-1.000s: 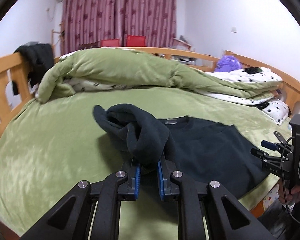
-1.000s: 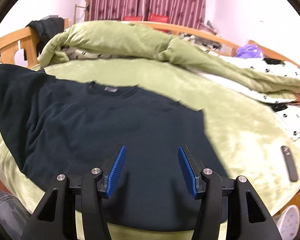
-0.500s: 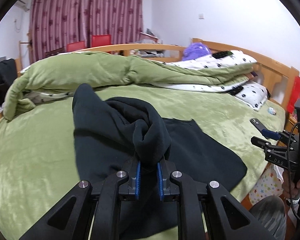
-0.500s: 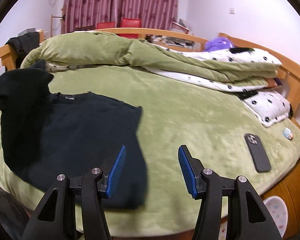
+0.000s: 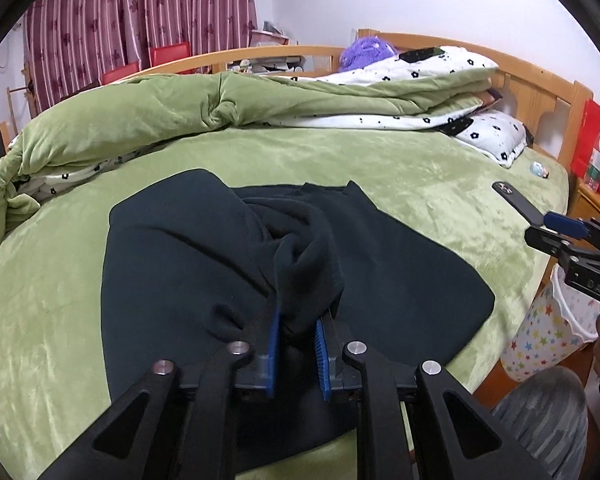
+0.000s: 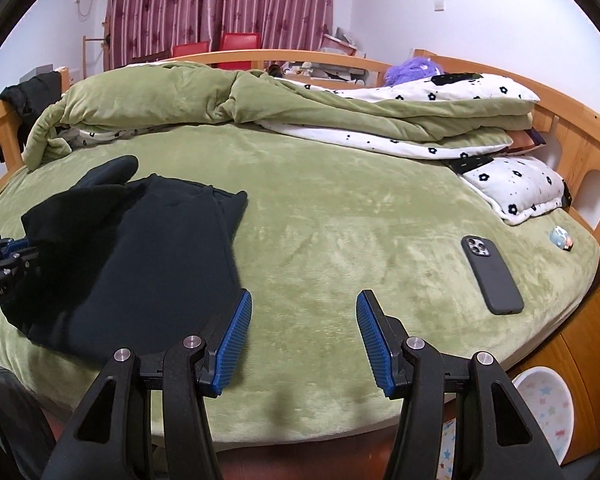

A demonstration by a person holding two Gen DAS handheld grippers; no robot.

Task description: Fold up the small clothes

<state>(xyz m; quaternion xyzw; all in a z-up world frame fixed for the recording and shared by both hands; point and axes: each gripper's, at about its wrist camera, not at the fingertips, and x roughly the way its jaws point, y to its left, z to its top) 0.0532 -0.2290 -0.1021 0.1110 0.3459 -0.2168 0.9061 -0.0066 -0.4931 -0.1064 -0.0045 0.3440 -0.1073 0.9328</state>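
the bed (image 6: pixel 340 216) is covered in a green fleecy sheet, with a green quilt (image 6: pixel 188 96) bunched up along the far side and a white flowered pillow (image 6: pixel 516 188) tucked at the right by the wooden frame. the dark sweater (image 5: pixel 400 264) is laid out on the near left part of the bed, with one part folded over the body and bunched up into a thick roll. that roll is seen between the blue pads of the left gripper (image 5: pixel 296 334); its jaws are opening right now, though the cloth is still pressed on both sides. the right gripper (image 6: pixel 304 336) is held over bare sheet just right of the sweater's edge, jaws spread with nothing in them. a dark phone (image 6: pixel 492 276) is lying face down on the sheet further right, and a tiny figurine (image 6: pixel 562 238) is spotted near the pillow.
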